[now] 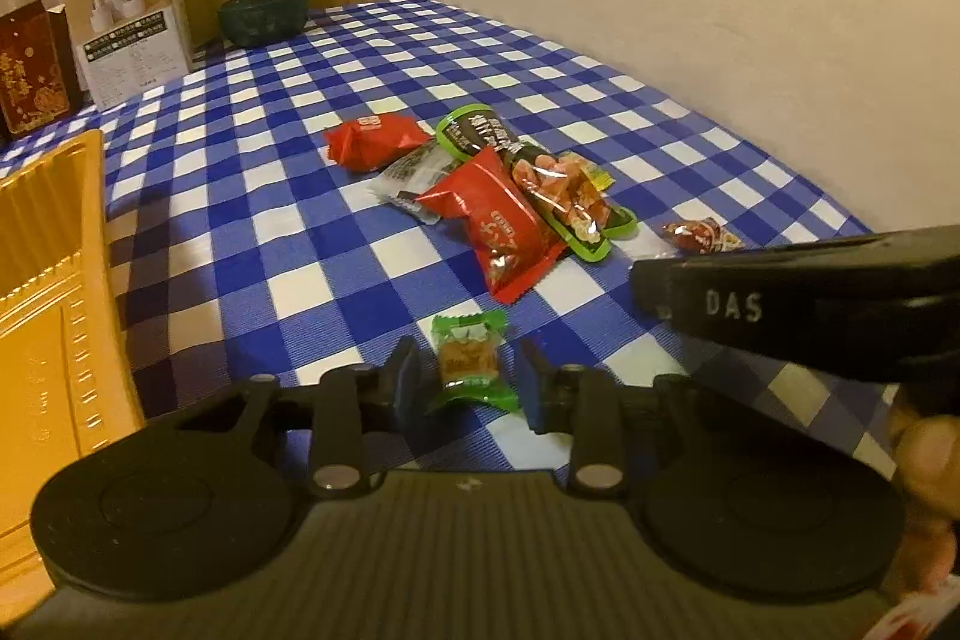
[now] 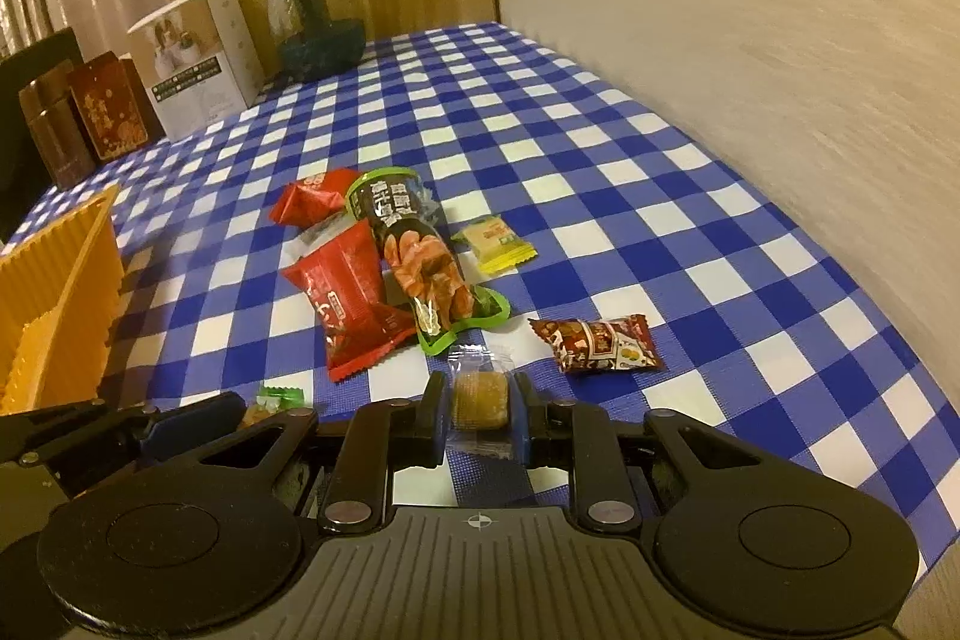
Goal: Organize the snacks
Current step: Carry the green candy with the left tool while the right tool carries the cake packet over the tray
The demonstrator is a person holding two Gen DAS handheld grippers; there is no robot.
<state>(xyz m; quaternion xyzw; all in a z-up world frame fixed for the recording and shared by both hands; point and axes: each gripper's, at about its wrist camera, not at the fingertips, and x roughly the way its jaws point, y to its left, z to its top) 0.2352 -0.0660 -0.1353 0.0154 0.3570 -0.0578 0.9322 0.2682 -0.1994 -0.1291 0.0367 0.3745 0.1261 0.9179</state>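
Note:
A small green-wrapped snack (image 1: 471,364) lies on the blue checked cloth between the fingers of my left gripper (image 1: 471,385), which stands slightly open with thin gaps on both sides. My right gripper (image 2: 479,415) is shut on a clear-wrapped brown snack (image 2: 480,397). Just beyond them is a pile: a big red packet (image 2: 354,304), a long green-and-black bag (image 2: 420,262), a smaller red packet (image 2: 312,202) and a grey packet (image 1: 414,178). A yellow packet (image 2: 495,244) and a brown-red candy (image 2: 600,343) lie apart to the right. In the right wrist view the green snack (image 2: 279,397) shows at the left gripper's tip.
A yellow ridged tray (image 1: 48,280) stands at the left edge. At the back left are a white box (image 2: 198,64), dark red boxes (image 2: 108,112) and a glass jar (image 2: 312,22). A wall borders the table's right side. The right tool's black housing (image 1: 810,298) and a hand (image 1: 924,460) fill the left view's right side.

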